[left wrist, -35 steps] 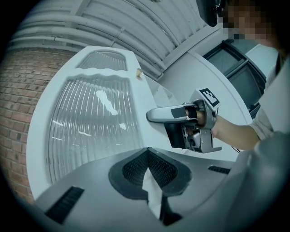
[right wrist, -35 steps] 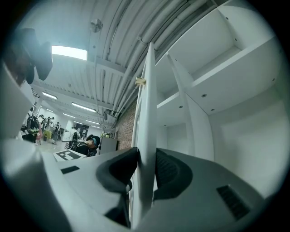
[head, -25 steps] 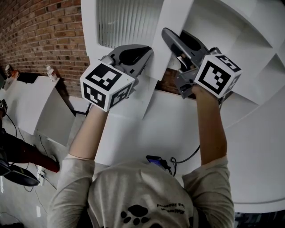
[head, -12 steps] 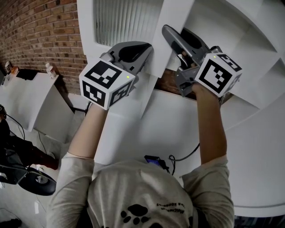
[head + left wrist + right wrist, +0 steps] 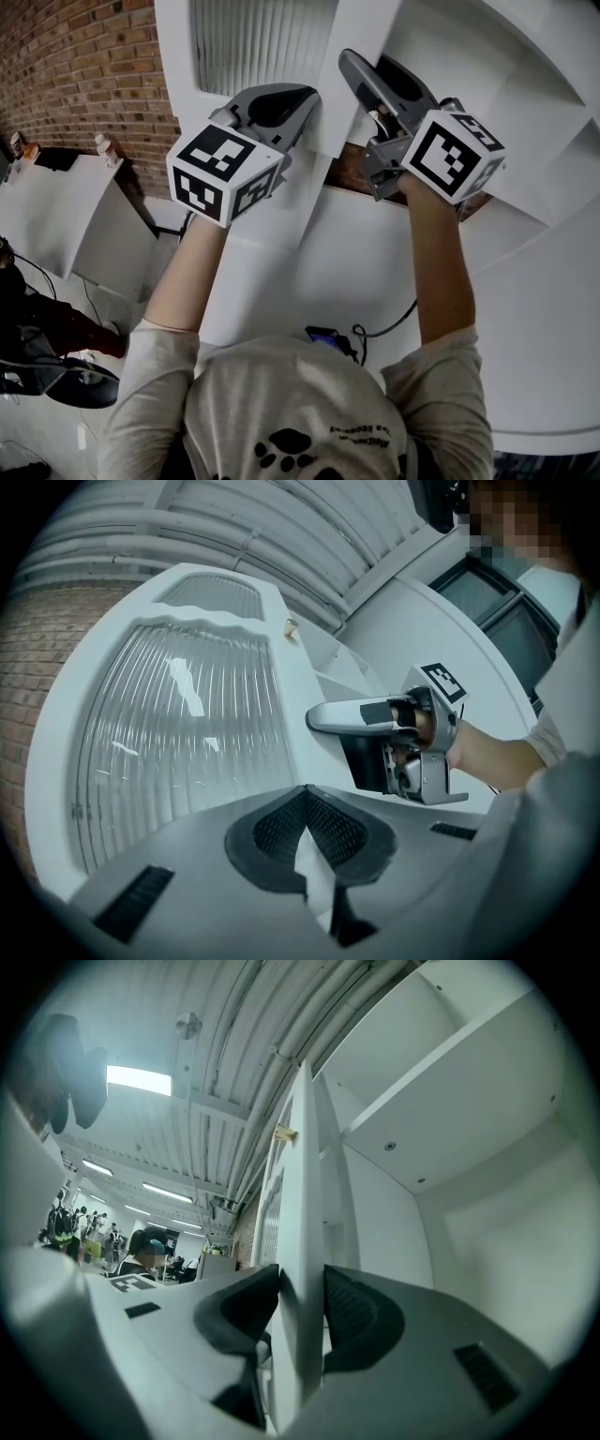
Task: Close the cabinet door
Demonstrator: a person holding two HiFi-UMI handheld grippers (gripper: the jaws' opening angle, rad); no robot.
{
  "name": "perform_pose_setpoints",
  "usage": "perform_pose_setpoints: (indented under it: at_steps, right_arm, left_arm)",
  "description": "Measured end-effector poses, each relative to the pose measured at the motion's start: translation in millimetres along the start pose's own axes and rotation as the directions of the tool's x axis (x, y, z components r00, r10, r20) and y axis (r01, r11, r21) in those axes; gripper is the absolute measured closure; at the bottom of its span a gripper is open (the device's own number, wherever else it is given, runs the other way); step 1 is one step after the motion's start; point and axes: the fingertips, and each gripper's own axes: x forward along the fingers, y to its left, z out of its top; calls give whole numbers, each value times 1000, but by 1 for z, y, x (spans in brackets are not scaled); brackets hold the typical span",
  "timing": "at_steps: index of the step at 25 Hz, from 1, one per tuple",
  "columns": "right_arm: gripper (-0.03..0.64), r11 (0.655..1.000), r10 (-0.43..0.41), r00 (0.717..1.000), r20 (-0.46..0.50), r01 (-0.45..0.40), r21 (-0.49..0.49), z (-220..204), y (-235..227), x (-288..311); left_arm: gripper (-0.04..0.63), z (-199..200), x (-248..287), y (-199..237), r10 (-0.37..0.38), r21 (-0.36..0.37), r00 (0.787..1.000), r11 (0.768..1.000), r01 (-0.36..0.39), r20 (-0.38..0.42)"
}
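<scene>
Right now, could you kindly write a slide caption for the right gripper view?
Right gripper astride the edge of the white cabinet door, jaws opening; shelf beyond at right.

I see the cabinet door (image 5: 352,56), white with a ribbed glass panel (image 5: 178,733). It stands upright and ajar, its free edge (image 5: 305,1241) swung out from the cabinet (image 5: 450,1147) with its bare shelves.
</scene>
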Motion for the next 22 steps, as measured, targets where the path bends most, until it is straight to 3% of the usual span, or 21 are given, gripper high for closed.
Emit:
perform_pose_setpoints:
  at_steps: [22]
  right_arm:
    - [482, 993, -113, 994, -13, 112, -38, 2, -25, -27]
  left_arm:
    - [588, 0, 13, 8, 8, -15, 1000, 1000, -8, 0]
